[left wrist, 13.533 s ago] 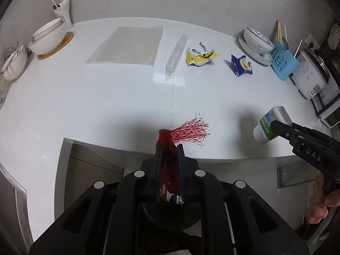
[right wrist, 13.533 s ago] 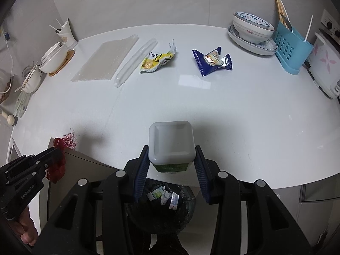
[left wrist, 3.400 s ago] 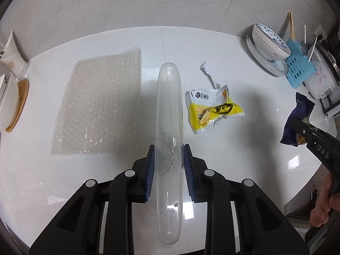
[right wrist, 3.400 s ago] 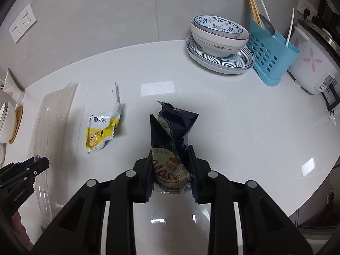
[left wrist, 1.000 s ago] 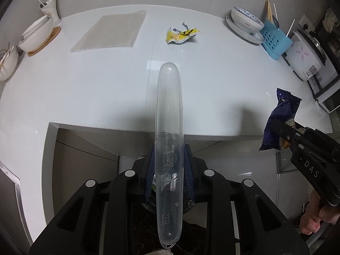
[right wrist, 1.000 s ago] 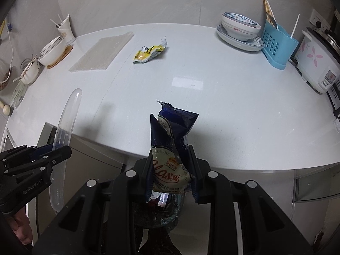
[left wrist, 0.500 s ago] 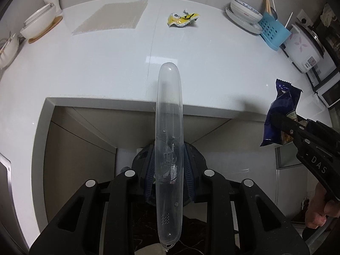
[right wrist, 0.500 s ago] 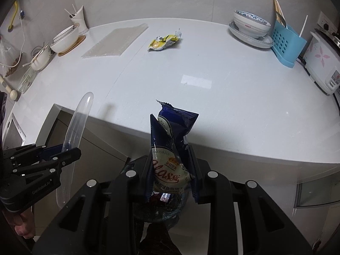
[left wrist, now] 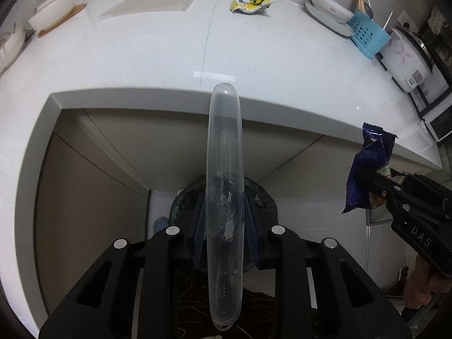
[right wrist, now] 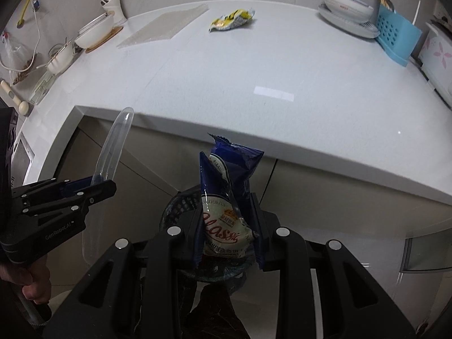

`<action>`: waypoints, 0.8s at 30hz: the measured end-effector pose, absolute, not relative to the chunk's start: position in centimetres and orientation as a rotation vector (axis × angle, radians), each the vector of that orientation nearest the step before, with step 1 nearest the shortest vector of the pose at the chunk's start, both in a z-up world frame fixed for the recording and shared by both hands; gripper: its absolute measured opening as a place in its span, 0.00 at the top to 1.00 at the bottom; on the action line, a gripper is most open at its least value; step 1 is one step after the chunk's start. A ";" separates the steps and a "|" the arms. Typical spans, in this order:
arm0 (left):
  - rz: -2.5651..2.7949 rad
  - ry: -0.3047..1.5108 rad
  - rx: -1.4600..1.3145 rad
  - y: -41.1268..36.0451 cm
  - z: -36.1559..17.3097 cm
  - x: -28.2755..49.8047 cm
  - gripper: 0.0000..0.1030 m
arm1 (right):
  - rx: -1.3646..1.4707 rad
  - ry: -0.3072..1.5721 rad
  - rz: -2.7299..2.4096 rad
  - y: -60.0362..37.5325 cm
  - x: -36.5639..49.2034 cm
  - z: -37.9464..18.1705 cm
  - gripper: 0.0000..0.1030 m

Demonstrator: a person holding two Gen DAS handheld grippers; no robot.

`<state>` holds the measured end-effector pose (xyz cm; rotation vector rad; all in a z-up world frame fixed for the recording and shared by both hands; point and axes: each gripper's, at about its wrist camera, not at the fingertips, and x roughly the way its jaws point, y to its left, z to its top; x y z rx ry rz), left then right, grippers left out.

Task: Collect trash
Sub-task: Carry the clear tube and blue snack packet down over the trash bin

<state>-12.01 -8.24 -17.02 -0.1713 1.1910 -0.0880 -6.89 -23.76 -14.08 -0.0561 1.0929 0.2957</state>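
Clearly the long clear plastic case (left wrist: 224, 197), clamped in the left hand-held gripper (left wrist: 224, 220), may tip outside the dark bin (left wrist: 262, 197) below its fingers on release. Likewise, the right hand-held gripper (right wrist: 228, 226) pinches a crinkled blue cookie wrapper (right wrist: 226, 197) above that bin.
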 end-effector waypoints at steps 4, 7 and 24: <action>-0.091 1.205 -0.163 -8.3 -18.9 -12.6 0.76 | -0.072 1.110 0.321 -23.3 -7.2 -16.1 0.75; -0.089 1.216 -0.159 -8.4 -20.1 -13.2 0.76 | -0.086 1.132 0.341 -22.7 -7.6 -17.8 0.75; -0.054 1.247 -0.217 -7.1 -25.5 -15.1 0.75 | -0.178 1.276 0.406 -18.4 -6.7 -26.9 0.72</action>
